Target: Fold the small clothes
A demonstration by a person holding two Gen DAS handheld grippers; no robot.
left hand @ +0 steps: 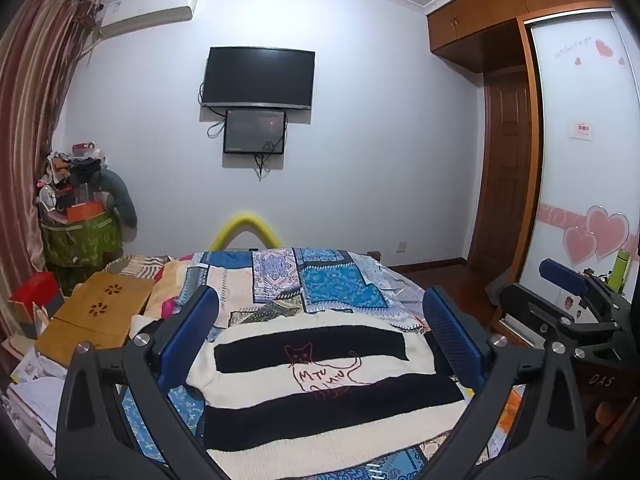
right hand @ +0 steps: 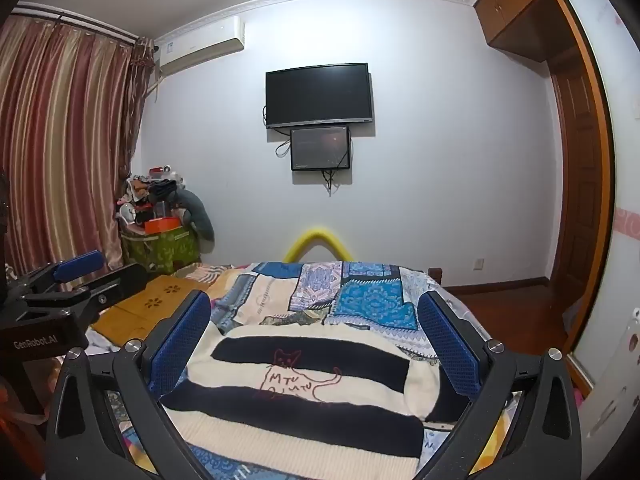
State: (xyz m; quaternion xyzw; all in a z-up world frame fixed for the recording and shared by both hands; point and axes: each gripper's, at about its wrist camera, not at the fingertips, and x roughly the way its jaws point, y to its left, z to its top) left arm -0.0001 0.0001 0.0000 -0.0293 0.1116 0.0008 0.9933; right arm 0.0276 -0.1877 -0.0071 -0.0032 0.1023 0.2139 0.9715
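A small knitted sweater (left hand: 320, 384) with black and cream stripes and a red outline cat lies spread flat on the patchwork bedspread (left hand: 332, 284). My left gripper (left hand: 320, 296) hovers over its near part, blue pads wide apart with nothing between them. My right gripper (right hand: 314, 300) hangs beside it over the same sweater (right hand: 304, 392), also open and holding nothing. One blue pad (left hand: 562, 276) of the right gripper shows at the left wrist view's right edge. One blue pad (right hand: 78, 266) of the left gripper shows at the right wrist view's left edge.
A wooden lap tray (left hand: 96, 312) lies on the bed's left side beside papers (left hand: 36, 392). A green bin piled with clutter (left hand: 80, 236) stands by the curtain. A yellow foam arch (left hand: 248, 228) rises behind the bed. A wardrobe door (left hand: 580, 160) is to the right.
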